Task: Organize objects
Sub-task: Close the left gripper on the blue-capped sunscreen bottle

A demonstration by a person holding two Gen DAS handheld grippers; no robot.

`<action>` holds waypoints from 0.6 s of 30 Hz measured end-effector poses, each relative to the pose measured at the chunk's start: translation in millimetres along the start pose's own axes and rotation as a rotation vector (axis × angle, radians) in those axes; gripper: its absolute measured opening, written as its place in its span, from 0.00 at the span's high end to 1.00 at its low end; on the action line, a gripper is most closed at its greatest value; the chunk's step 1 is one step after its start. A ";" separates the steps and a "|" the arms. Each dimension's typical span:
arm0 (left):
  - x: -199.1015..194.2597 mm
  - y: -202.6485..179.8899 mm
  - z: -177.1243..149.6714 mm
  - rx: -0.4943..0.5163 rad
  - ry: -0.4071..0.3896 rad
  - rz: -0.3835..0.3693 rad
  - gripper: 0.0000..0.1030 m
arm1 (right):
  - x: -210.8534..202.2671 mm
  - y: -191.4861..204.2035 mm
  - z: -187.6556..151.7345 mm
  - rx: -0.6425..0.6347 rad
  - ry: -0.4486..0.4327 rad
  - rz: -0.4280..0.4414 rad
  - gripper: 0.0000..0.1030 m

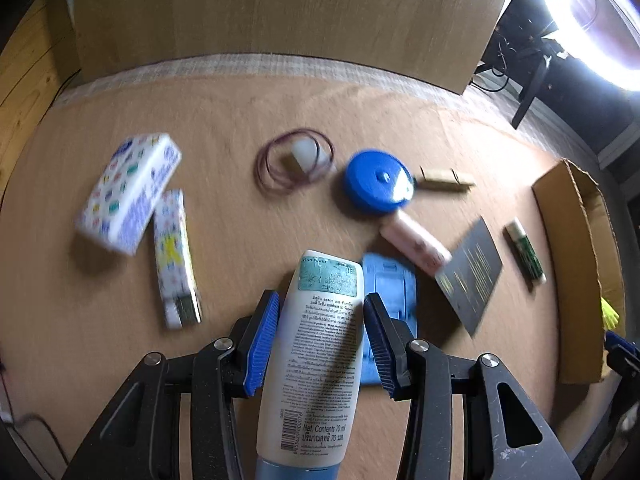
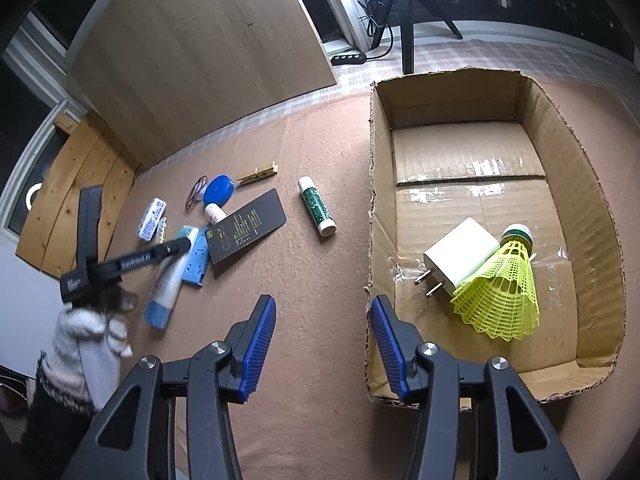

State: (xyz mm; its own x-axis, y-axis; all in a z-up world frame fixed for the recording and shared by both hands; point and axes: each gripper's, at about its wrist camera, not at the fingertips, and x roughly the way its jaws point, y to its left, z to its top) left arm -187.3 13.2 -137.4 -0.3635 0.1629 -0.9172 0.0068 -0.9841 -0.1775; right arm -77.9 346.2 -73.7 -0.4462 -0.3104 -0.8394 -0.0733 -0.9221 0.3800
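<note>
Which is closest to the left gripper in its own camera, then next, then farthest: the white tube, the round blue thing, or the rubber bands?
1. White tube, between the left gripper fingers.
2. Round blue disc, mid-table, slightly right.
3. Rubber bands, a bit farther back, left of it.

The left gripper points steeply down, its blue ribbed pads pressed against both sides of a white lotion tube that it holds with the cap toward the camera. In the right wrist view its black body slants across the left side, carried by a hand in a white knitted glove. The right gripper also tilts downward, jaws parted with nothing between the pads.
</note>
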 end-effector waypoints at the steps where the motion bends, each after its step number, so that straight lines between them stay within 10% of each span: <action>1: -1.9 -1.2 -5.3 -0.014 -0.002 -0.002 0.54 | -0.1 -0.2 -0.3 0.000 0.000 0.000 0.54; 18: -43.5 2.1 -78.4 -0.046 -0.012 -0.057 0.53 | -20.6 31.7 -9.3 -0.097 -0.074 -0.014 0.54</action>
State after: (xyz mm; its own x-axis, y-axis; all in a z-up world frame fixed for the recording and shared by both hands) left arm -98.5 9.6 -125.8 -0.3753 0.2175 -0.9010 0.0287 -0.9689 -0.2458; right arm -62.8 321.2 -48.1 -0.5103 -0.2833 -0.8120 0.0051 -0.9452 0.3266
